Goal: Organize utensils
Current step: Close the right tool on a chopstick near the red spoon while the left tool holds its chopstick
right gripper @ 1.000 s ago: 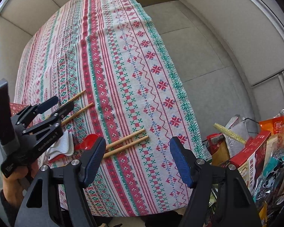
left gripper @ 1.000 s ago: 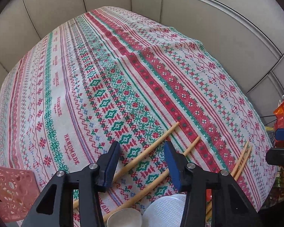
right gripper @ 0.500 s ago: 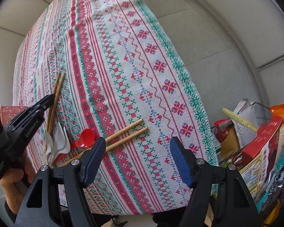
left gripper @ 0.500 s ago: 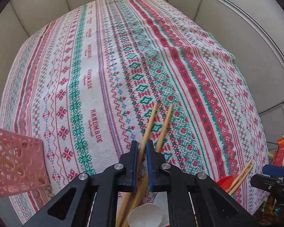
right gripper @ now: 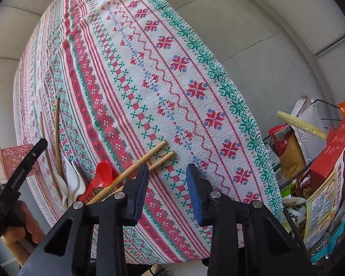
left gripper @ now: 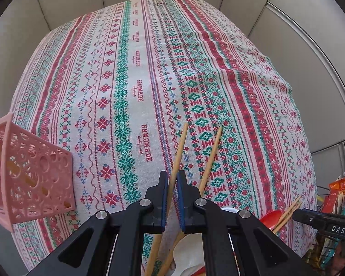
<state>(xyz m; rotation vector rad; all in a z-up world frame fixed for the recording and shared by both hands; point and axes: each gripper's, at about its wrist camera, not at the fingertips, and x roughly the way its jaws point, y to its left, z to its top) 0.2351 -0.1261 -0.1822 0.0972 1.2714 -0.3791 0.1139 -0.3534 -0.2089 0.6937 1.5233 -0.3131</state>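
Note:
My left gripper [left gripper: 171, 191] is shut on a wooden chopstick [left gripper: 179, 147] that sticks out forward between the pads. Its twin [left gripper: 210, 158] runs just right of the right finger; I cannot tell whether it is gripped. A pink perforated basket [left gripper: 30, 177] stands to the left. A white spoon [left gripper: 188, 250] lies under the fingers. My right gripper [right gripper: 166, 188] hovers low over the cloth with its jaws closing and nothing between them. A second chopstick pair [right gripper: 154, 158] passes behind its left finger, beside a red spoon [right gripper: 101, 177]. The left gripper [right gripper: 23, 165] shows at the left edge.
The patterned tablecloth [right gripper: 195, 87] ends in a near edge just below the right gripper. A wire rack of snack packets [right gripper: 322, 161] stands off the table to the right. White spoons [right gripper: 73, 181] lie beside the red one. A hand [right gripper: 16, 230] holds the left gripper.
The left jaws shut on a chopstick, then the gripper rolled and shifted toward the pink basket. The right gripper sank toward the table and its jaws narrowed.

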